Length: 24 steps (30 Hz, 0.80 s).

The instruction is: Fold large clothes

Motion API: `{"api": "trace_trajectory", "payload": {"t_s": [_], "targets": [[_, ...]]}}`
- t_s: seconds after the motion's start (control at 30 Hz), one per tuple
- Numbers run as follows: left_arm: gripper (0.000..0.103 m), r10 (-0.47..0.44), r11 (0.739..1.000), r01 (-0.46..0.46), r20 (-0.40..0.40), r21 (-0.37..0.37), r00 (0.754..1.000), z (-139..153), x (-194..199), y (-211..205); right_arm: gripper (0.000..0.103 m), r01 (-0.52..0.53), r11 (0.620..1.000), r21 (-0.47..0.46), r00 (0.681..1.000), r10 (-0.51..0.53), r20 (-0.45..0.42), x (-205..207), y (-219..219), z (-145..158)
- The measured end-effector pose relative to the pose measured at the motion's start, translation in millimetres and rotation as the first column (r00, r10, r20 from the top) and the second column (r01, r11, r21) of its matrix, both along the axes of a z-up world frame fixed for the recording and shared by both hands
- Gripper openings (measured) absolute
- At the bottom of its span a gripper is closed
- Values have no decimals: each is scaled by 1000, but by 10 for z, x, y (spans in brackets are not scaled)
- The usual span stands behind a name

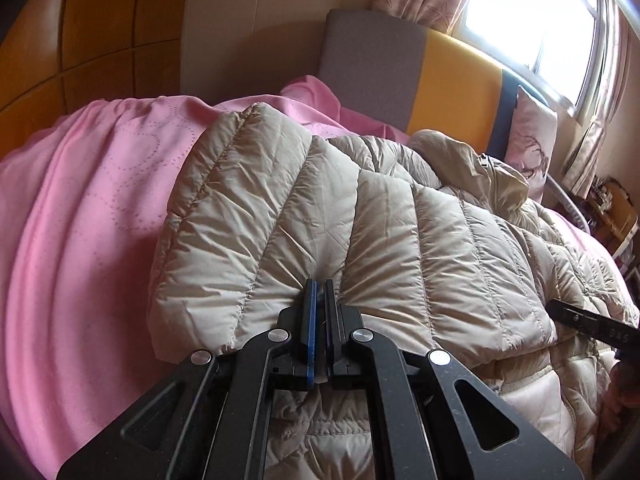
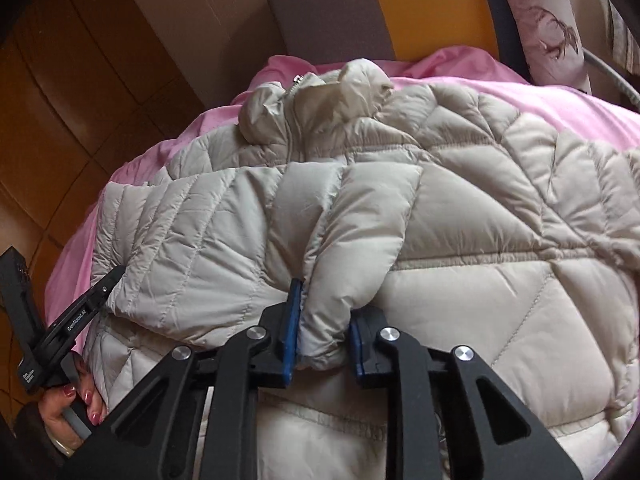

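Clamping one beige jacket (image 2: 460, 208), two tools: left tool (image 1: 319, 284) and right tool (image 2: 324, 308).

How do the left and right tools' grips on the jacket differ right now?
The left tool is pinched almost flat on a thin seam of the jacket; the right tool stands wider, pads squeezing a thick puffy fold. Left grips nearer the pink sheet, right nearer mid-jacket. Both hold its near folded edge.
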<state>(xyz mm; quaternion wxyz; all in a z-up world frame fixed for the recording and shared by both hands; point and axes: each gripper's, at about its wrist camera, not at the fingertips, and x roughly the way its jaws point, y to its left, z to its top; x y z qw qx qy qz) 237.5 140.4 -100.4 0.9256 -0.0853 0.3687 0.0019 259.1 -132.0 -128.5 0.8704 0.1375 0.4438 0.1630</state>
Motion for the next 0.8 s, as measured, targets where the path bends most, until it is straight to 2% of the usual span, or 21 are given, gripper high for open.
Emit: {"api": "trace_trajectory", "payload": {"t_s": [0.13,0.17,0.23,0.3,0.37,0.47,0.57,0.73,0.77,0.8], "targets": [[2,11,1000,-11,7,1,1000,211,91,38,23,-2,1000,-1,1000,2,19,-28,-5,-38],[2,29,999,-29,3,25,1000,250,172,60,23,-2,1000,-3,1000,2,21,-35,-1,-51],[2,53,998,-51,-51,42,997,234,384,122,24,-2,1000,-6,1000,2,27,-32,7,-65],[2,74,997,-76,-127,-10,989,128,640,284,24,-3,1000,-6,1000,3,31,-48,7,-72],[2,96,991,-110,-163,-82,982,11,792,464,26,-8,1000,-11,999,8,33,-67,2,-63],[2,86,984,-109,-167,-139,982,-161,848,596,29,-18,999,-28,999,19,39,-73,44,-70],[2,79,990,-92,-120,-110,990,-267,780,562,31,-22,999,-43,999,24,40,-71,68,-84],[2,91,995,-93,-101,-19,991,-131,681,431,34,-25,1000,-19,999,25,36,-59,32,-84],[4,105,994,-104,-97,15,990,-64,598,373,35,-26,1000,-12,999,26,37,-58,22,-82],[20,111,994,-108,-85,35,990,-3,515,335,37,-27,1000,-3,999,27,36,-57,13,-78]]}}
